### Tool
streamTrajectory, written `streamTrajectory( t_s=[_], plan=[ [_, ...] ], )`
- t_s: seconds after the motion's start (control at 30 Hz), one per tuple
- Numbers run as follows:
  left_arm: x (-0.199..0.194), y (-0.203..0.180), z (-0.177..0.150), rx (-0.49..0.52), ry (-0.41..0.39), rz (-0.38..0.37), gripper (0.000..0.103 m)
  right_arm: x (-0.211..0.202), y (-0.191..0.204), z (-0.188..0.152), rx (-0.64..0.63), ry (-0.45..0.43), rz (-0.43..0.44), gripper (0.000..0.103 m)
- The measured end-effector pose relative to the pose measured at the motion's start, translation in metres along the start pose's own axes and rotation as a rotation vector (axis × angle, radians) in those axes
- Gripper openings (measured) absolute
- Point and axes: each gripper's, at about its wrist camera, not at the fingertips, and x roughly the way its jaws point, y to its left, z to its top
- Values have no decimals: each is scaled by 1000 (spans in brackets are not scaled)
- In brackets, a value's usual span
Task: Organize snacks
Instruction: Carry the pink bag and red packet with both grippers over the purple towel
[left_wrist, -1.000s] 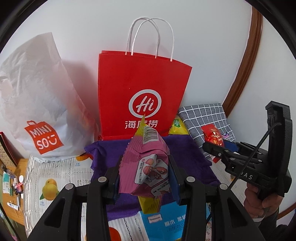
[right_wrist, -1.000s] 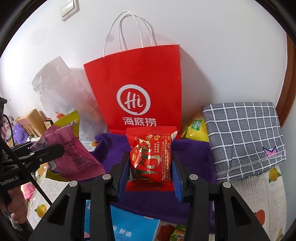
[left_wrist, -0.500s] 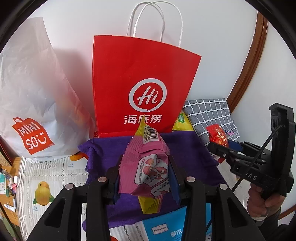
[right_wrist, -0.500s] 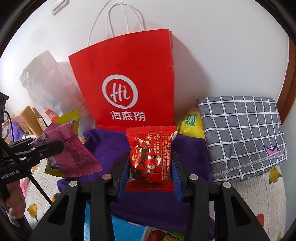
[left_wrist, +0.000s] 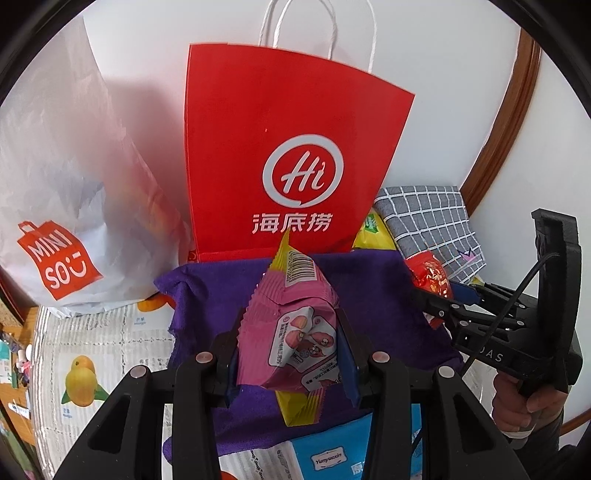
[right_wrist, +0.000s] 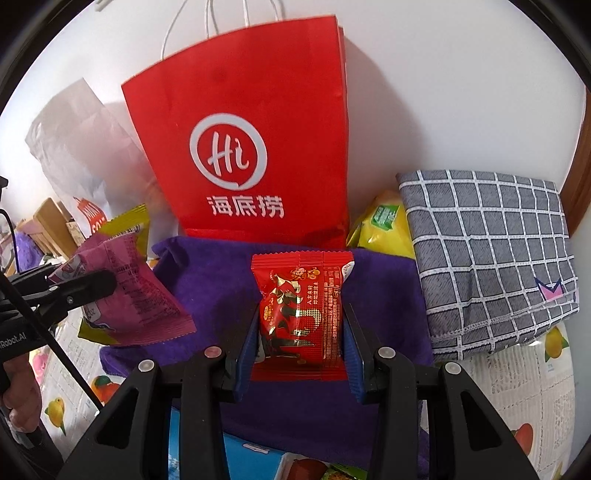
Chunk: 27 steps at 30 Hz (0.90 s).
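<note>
My left gripper (left_wrist: 288, 339) is shut on a pink and yellow snack packet (left_wrist: 295, 325) and holds it above the purple cloth (left_wrist: 221, 295), in front of the red paper bag (left_wrist: 280, 147). My right gripper (right_wrist: 301, 332) is shut on a red snack packet (right_wrist: 301, 314), also above the purple cloth (right_wrist: 214, 266) and before the red paper bag (right_wrist: 251, 122). The left gripper with the pink packet (right_wrist: 125, 291) shows at the left of the right wrist view. The right gripper with the red packet (left_wrist: 430, 277) shows at the right of the left wrist view.
A white MINISO bag (left_wrist: 62, 184) leans left of the red bag. A yellow snack bag (right_wrist: 384, 225) and a folded grey checked cloth (right_wrist: 491, 254) lie to its right. A fruit-print sheet (left_wrist: 92, 354) covers the surface; a blue package (left_wrist: 332, 458) lies near.
Both grippers have moved closer to the red paper bag, which now looks larger. Each still holds its packet.
</note>
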Motion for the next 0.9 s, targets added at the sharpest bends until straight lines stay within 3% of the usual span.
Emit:
streamTrajectory(
  t_s=[0.9],
  plan=[
    [38,0,-16,23,124,24,40,38,-6,-16,-24,133,-25,42]
  ],
)
